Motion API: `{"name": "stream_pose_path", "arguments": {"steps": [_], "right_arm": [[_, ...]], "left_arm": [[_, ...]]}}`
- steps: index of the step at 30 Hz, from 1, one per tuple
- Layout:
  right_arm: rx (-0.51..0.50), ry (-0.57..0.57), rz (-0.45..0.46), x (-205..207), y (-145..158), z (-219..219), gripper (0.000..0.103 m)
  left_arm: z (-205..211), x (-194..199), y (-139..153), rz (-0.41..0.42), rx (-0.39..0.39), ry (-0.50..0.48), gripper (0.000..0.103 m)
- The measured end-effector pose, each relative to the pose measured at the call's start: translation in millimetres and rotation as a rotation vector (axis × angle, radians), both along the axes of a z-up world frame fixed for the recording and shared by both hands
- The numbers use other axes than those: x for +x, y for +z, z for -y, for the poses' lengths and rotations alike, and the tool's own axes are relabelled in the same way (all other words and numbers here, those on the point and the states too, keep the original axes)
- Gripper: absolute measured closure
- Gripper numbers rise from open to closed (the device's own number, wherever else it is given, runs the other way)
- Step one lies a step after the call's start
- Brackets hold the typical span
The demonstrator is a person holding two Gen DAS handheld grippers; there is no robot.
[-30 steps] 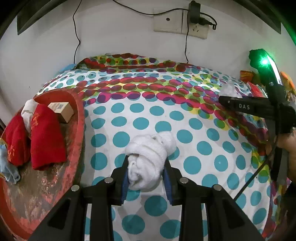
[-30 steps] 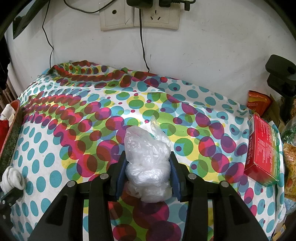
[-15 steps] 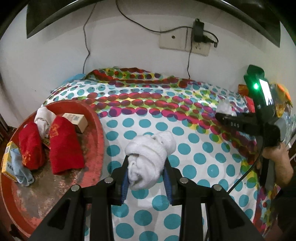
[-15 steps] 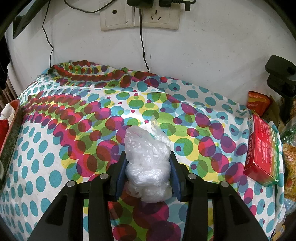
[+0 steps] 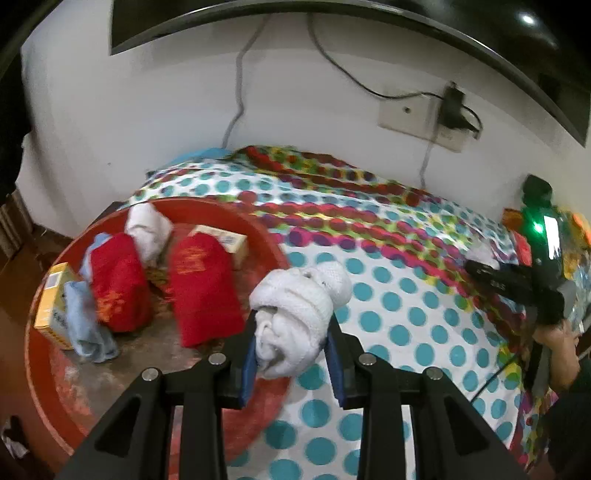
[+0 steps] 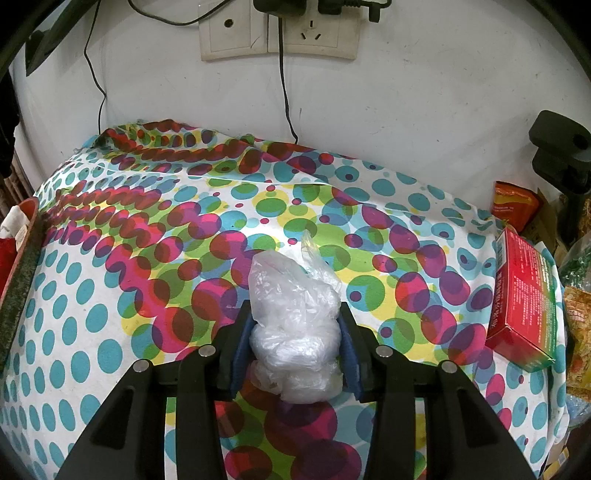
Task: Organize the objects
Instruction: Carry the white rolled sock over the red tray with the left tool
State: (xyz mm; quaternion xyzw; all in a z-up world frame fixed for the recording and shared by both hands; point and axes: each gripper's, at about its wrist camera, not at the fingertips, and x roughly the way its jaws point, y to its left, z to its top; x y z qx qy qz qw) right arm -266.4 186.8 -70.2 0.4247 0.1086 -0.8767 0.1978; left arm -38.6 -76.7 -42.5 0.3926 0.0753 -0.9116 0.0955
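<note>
My left gripper (image 5: 291, 360) is shut on a rolled white towel (image 5: 299, 310) and holds it above the right edge of a round red tray (image 5: 55, 398). The tray holds two red cloth rolls (image 5: 201, 288), a white cloth (image 5: 147, 229), a light blue cloth (image 5: 83, 321), a yellow box (image 5: 51, 302) and a small carton (image 5: 225, 240). My right gripper (image 6: 293, 358) is shut on a crumpled clear plastic bag (image 6: 291, 314) resting on the dotted tablecloth (image 6: 110, 295). The right gripper also shows at the right of the left wrist view (image 5: 476, 269).
A red box (image 6: 524, 299) lies at the table's right edge with snack packets (image 6: 513, 203) behind it. A white wall with sockets (image 6: 277, 33) and hanging cables stands behind the table. The tray's rim (image 6: 18, 273) shows at the far left.
My left gripper has lifted the white towel and carried it left, over the red tray's edge. The right gripper and its plastic bag have stayed still.
</note>
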Motion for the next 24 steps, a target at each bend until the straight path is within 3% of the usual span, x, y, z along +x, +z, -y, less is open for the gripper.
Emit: {"name": "stream_pose_path", "arguments": {"steps": [12,24], "right_arm": [[0.0,-0.002,0.0,-0.8,-0.5,-0.8,0.061],[0.001,0.0,-0.001,-0.5,-0.5,-0.6,0.06]], "left_arm": [[61.9,28.2,1.4,0.011,-0.003,0.138,0.071],[103.1,46.7,-23.6,0.079,0.005,0.227,0.071]]}}
